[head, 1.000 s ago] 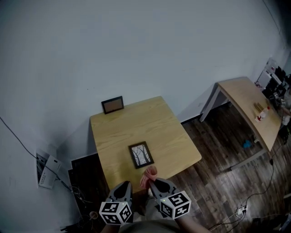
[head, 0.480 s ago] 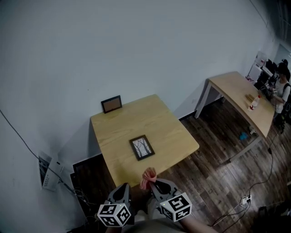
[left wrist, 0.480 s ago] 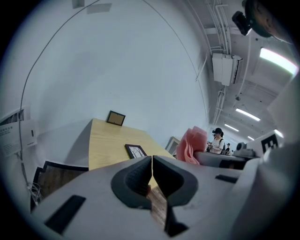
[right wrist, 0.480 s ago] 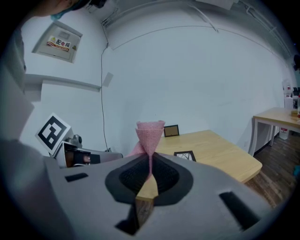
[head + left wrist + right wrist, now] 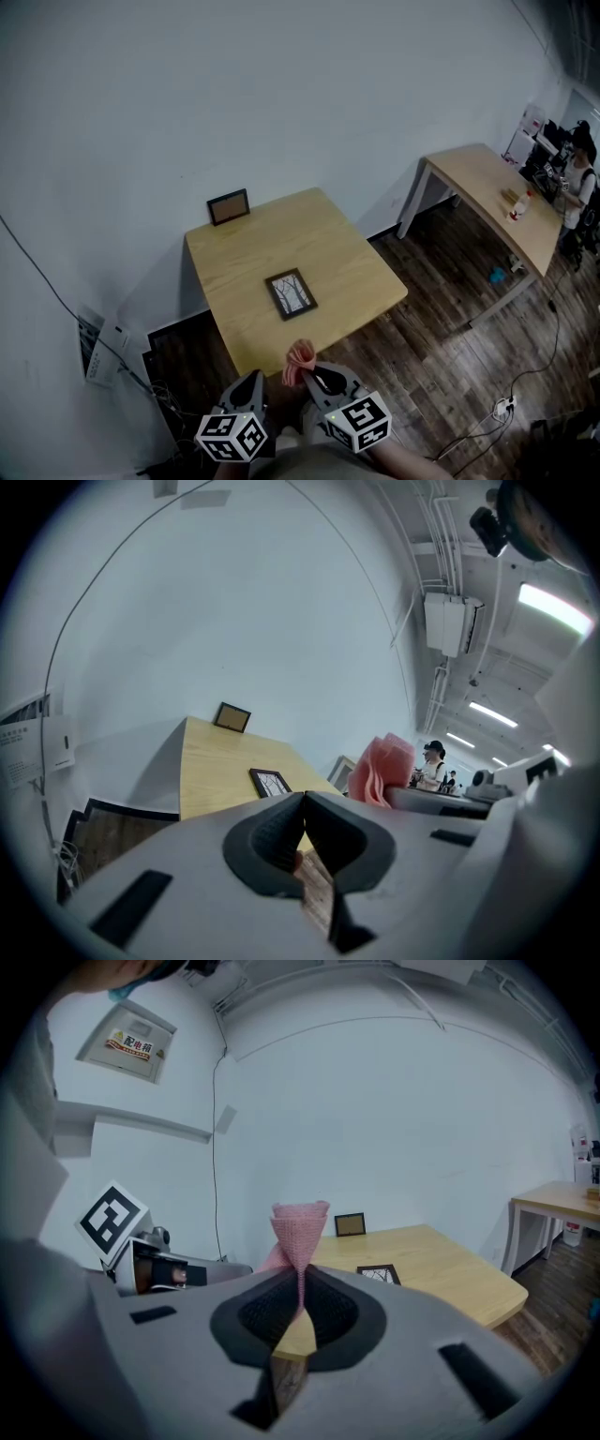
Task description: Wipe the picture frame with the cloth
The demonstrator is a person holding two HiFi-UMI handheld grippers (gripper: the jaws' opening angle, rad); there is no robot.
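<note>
A small dark picture frame with a tree drawing lies flat on the wooden table; it also shows in the left gripper view and the right gripper view. My right gripper is shut on a pink cloth, which sticks up from its jaws, short of the table's near edge. My left gripper sits beside it on the left, shut with nothing between its jaws. The pink cloth is at its right.
A second small frame stands against the wall at the table's far edge. Another wooden table with a bottle stands at the right, with a person beside it. Cables and a power strip lie on the dark wood floor.
Both grippers have drawn back a little from the table's near edge, the pink cloth still in the right one. The head view has shifted, so the table sits higher in it.
</note>
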